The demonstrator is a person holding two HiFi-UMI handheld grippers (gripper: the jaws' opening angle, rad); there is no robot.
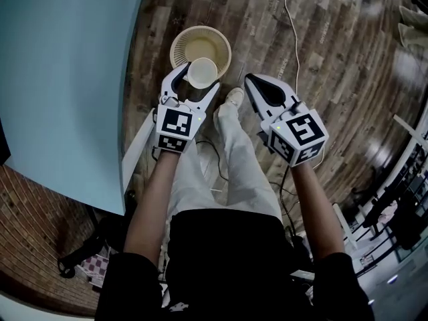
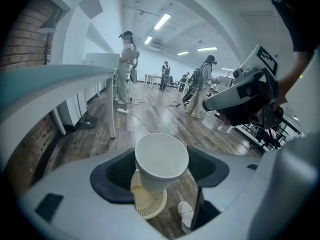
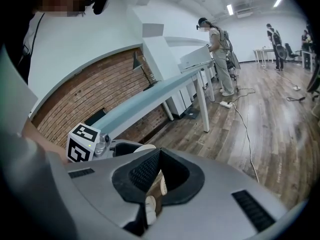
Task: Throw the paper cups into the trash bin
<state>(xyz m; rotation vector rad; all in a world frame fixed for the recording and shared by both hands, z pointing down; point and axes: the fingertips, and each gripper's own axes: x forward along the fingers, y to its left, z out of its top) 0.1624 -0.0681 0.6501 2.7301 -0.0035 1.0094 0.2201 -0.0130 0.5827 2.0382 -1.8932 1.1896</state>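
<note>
A white paper cup (image 1: 202,71) sits between the jaws of my left gripper (image 1: 199,79), which is shut on it. The cup hangs directly over a round cream trash bin (image 1: 214,41) with a slotted wall that stands on the wooden floor. In the left gripper view the cup (image 2: 161,162) shows base-first between the dark pads, with the bin (image 2: 149,202) below it. My right gripper (image 1: 249,80) is shut and holds nothing, level with the bin's right side. In the right gripper view its pads (image 3: 145,171) meet at the tip.
A pale blue table (image 1: 67,79) fills the left, its white leg (image 1: 137,146) close by my left arm. A white cable (image 1: 292,32) runs across the floor beyond the bin. My legs and a shoe (image 1: 234,97) are below the grippers. Other people (image 2: 125,66) stand far off.
</note>
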